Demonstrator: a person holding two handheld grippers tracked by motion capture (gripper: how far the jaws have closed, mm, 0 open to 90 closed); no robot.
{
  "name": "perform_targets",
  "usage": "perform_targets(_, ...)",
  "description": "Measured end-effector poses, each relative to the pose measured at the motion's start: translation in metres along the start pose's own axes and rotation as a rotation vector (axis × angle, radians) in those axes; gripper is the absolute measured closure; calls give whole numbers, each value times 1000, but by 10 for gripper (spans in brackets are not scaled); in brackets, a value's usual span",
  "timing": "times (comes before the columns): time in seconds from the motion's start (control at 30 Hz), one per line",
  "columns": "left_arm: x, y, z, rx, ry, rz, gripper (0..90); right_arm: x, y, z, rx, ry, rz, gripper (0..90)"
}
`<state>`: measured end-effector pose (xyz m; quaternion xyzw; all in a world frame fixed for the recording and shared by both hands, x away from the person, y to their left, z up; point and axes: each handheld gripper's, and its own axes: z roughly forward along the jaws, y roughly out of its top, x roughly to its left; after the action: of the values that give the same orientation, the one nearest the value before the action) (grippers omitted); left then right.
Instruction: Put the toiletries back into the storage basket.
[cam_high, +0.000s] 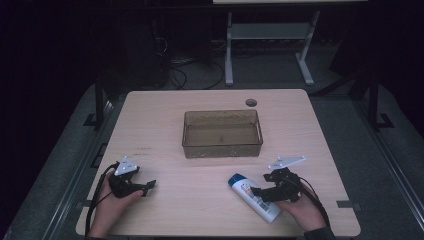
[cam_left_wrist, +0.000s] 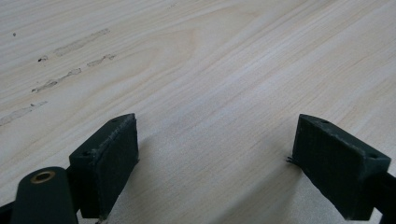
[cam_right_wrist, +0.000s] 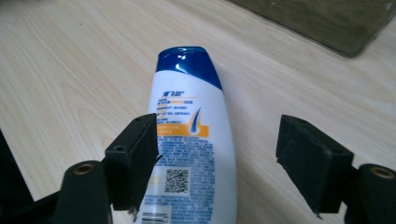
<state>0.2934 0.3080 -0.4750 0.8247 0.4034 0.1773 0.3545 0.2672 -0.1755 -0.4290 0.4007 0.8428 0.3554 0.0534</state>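
A white shampoo bottle (cam_high: 245, 187) with a blue cap lies flat on the wooden table, near the front right. My right gripper (cam_high: 259, 194) hovers over its lower half with the jaws open. In the right gripper view the bottle (cam_right_wrist: 191, 116) lies between the two pads, label up and cap pointing away; the right pad stands clear of it. My left gripper (cam_high: 150, 186) rests open at the front left. In the left gripper view the left gripper (cam_left_wrist: 215, 154) has bare wood between its jaws.
A clear brownish plastic bin (cam_high: 222, 149) stands empty in the middle of the table (cam_high: 160, 120), behind both grippers; its corner (cam_right_wrist: 327, 18) is past the bottle cap. A cable hole (cam_high: 251, 102) sits near the far edge. Another table's legs stand beyond.
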Motion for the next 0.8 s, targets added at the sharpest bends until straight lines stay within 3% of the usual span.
perform_targets(0.23,0,0,0,-1,0,-1,131,8,4,7,35,3,-12,197)
perform_targets(0.8,0,0,0,0,0,1,131,20,19,38,141,-2,-44,195)
